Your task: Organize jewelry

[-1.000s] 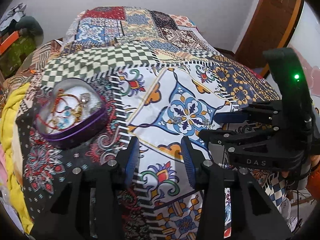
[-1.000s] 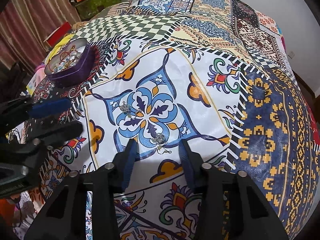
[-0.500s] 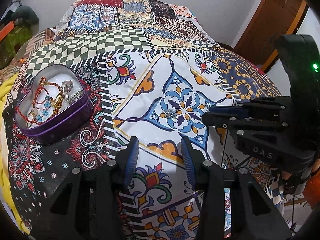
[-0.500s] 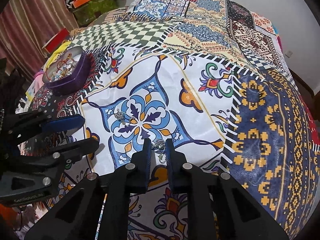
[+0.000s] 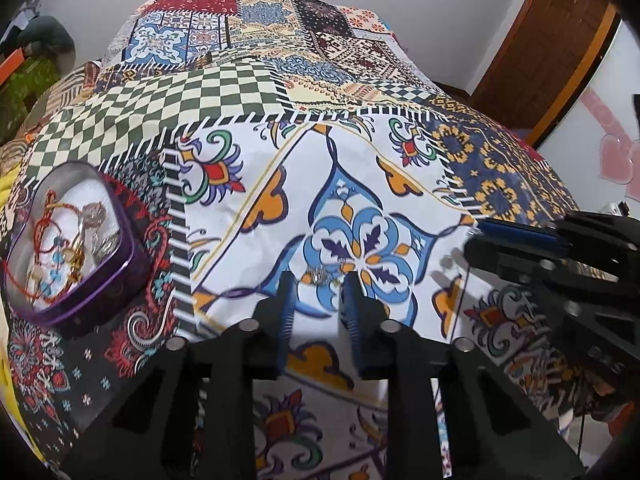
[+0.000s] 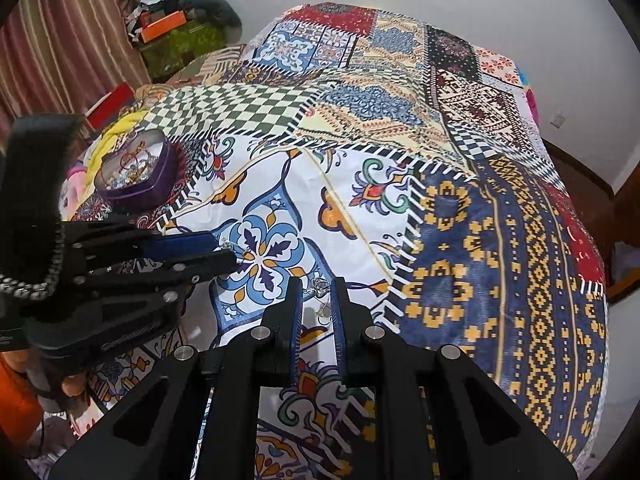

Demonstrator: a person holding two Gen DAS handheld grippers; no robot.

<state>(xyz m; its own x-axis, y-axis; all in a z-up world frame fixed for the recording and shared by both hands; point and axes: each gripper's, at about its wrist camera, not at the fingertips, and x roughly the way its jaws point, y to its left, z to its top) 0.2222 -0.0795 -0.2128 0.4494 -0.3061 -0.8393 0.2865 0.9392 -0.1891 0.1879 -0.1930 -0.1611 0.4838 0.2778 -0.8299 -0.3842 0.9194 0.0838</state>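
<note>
Both claws working bed, each straddling small silver earring for pickup. Right claw narrowed around earring, grip unclear. Left claw released, bracketing second earring. Purple tin waiting near.

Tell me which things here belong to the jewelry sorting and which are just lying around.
Job: purple tin holding jewelry; silver earring by the left gripper; silver earring at the right gripper.
Lying about: patchwork bedspread; orange box.
</note>
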